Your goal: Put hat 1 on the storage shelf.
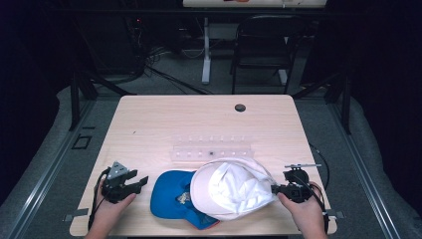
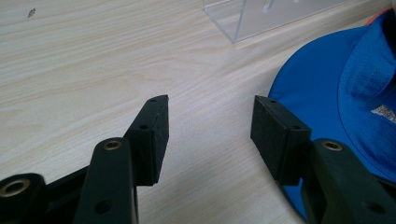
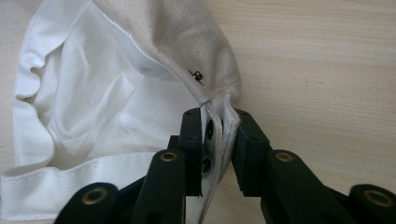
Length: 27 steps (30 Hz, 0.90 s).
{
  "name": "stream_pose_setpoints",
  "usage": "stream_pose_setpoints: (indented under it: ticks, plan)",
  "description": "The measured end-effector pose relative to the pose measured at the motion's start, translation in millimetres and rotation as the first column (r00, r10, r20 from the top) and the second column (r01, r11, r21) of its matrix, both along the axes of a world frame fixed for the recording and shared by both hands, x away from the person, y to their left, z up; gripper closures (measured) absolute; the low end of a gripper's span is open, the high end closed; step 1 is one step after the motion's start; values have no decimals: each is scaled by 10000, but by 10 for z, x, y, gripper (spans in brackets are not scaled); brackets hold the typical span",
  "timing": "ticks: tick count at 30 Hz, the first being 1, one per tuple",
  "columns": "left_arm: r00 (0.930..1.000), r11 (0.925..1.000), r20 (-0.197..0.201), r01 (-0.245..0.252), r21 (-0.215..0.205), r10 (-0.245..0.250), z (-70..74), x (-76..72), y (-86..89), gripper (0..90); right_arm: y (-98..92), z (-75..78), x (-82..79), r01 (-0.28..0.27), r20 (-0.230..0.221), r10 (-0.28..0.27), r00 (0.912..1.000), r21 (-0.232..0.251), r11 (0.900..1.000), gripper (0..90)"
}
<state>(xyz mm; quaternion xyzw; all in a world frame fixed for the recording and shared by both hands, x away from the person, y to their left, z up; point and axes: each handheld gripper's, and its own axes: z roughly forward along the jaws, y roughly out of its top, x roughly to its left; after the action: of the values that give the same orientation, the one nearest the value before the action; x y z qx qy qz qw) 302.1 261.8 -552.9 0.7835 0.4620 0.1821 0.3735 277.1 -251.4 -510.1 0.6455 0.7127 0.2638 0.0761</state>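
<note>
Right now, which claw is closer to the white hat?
The right claw. It pinches the white hat at its edge. The left claw sits open on the far side of the blue cap, not touching the white hat.

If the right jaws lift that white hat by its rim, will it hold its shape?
Probably not: the white hat looks soft, its lining creased and folded, so it should sag. It likely drags off the blue cap it overlaps.

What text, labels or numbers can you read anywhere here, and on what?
None can be read.
The small pale tag inside the blue cap is too blurred to read.
The white cap, the clear rack and the table show no print.
</note>
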Motion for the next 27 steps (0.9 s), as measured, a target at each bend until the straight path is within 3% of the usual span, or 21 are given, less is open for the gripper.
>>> stream_pose_setpoints:
  ticks: [5, 11, 21, 22, 27]
  plan:
    - [10000, 10000, -16, 18, -7, -18, 0, 3, 3, 473, 21, 15, 12, -77, 20, 77, 10000, -14, 10000, 784]
    - [10000, 10000, 20, 7, -44, -7, -5, 5, 2, 473, 70, 80, 53, -381, -185, 373, 9991, -433, 9983, 791]
    - [10000, 10000, -4, 17, -48, -18, -8, 6, -1, 474, 169, 275, 184, -970, -1154, 841, 9898, -1110, 9891, 807]
    - [10000, 10000, -38, 32, -22, -32, -5, 5, 0, 474, 194, 305, 208, -1115, -1358, 930, 9864, -1355, 9845, 807]
    - [10000, 10000, -55, 63, -19, -63, -7, 5, -5, 474, 249, 380, 273, -1341, -1879, 1012, 9770, -1712, 9761, 808]
